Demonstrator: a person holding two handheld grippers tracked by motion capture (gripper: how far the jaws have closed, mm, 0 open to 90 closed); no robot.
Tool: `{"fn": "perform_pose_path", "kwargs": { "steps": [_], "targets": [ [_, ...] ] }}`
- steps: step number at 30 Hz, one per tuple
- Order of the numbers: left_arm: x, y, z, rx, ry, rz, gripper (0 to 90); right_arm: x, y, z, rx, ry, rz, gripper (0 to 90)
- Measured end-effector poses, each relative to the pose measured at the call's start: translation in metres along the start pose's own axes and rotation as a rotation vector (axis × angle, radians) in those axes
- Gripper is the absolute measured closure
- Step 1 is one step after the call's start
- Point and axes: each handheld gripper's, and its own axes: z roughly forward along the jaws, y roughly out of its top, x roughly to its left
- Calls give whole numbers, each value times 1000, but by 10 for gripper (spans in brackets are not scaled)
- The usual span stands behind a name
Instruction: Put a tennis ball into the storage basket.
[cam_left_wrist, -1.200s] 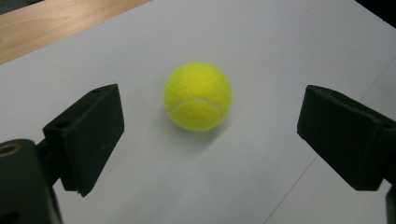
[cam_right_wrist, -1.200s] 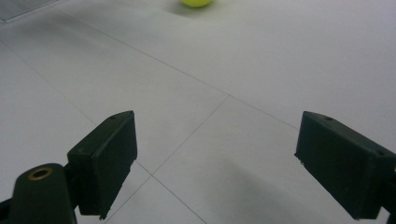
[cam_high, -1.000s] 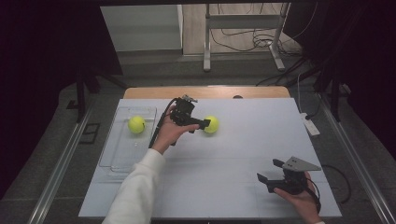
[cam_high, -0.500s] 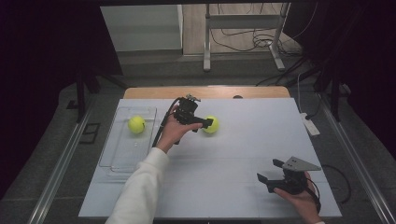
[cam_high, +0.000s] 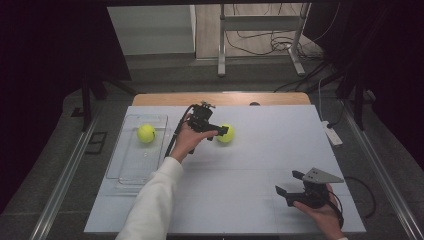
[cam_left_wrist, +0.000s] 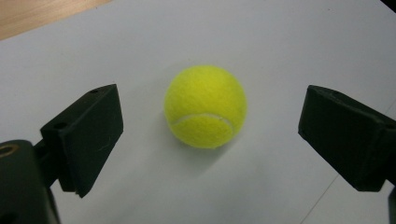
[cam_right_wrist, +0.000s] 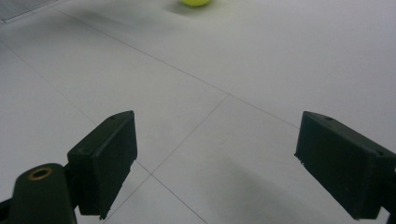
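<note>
Tennis ball (cam_left_wrist: 205, 106) on the white table (cam_high: 260, 165), lying between the spread jaws of the left gripper (cam_left_wrist: 210, 140).

The table carries a clear plastic tray (cam_high: 125, 165) at its left, with a second tennis ball (cam_high: 146, 133) inside it. The right gripper (cam_high: 290, 185) hovers near the table's right front corner, jaws wide apart and holding nothing. The tennis ball near the table's middle is bright yellow-green and fuzzy, with one curved white seam across its lower face; it rests on the surface, and neither jaw touches it.

Yellow-green tennis ball (cam_left_wrist: 205, 106), white seam; black tongs (cam_left_wrist: 210, 140).
</note>
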Motion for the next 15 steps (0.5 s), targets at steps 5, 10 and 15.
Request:
{"fn": "perform_pose_path", "kwargs": {
  "steps": [5, 10, 15],
  "targets": [
    [2, 0, 5, 4, 0, -10, 73, 0, 0, 0, 4, -2, 0, 129],
    [3, 0, 12, 14, -5, -12, 73, 0, 0, 0, 2, -1, 1, 130],
    [4, -1, 18, 20, -10, -18, 73, -1, -1, 0, 2, -2, 1, 130]
  ]
}}
